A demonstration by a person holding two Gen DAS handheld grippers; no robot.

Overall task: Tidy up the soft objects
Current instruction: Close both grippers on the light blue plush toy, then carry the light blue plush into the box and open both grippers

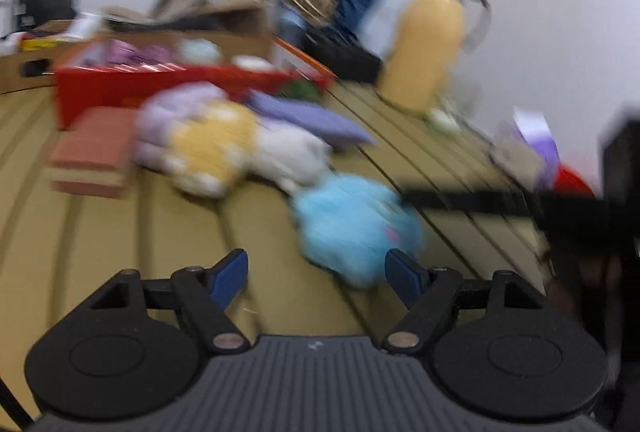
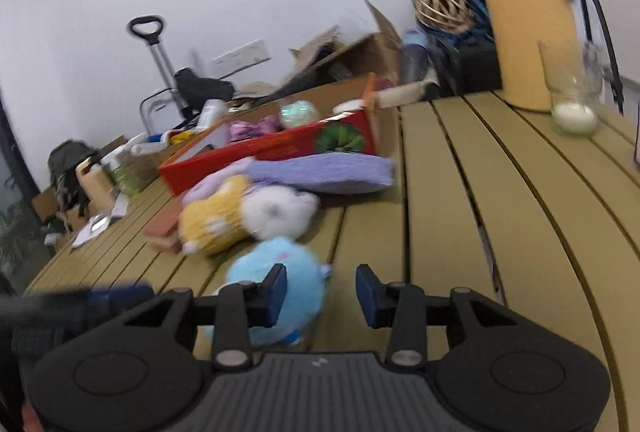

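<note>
A light blue plush toy lies on the slatted table, just ahead and right of my open, empty left gripper. Behind it lie a yellow-and-white plush and a folded purple cloth. In the right wrist view the blue plush sits partly behind the left finger of my open, empty right gripper, with the yellow-and-white plush and purple cloth beyond. The left wrist view is blurred.
A red box holding small items stands at the back, with a brick-coloured block left of the plushes. A tall orange flask and a glass jar stand at the far right. Cardboard boxes and clutter lie beyond the table.
</note>
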